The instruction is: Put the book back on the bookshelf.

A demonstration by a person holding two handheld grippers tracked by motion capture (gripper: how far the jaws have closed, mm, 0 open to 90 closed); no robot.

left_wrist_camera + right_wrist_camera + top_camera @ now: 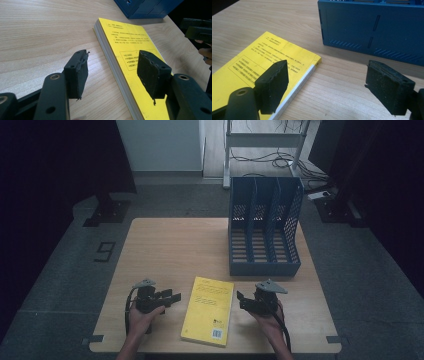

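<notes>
grey floor (pixel 60 270) (dim), wooden table (pixel 170 245)

High view dim, murky, dark corners; gripper views brighter, sharp mid-frame, near jaws soft, faint shadows.

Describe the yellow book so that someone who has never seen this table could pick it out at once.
On the light wooden table, look at the near edge, in front of the blue slotted plastic file rack. There a thick yellow paperback book lies flat between the left gripper and the right gripper. It is the only yellow thing, with black print on its cover.
</notes>
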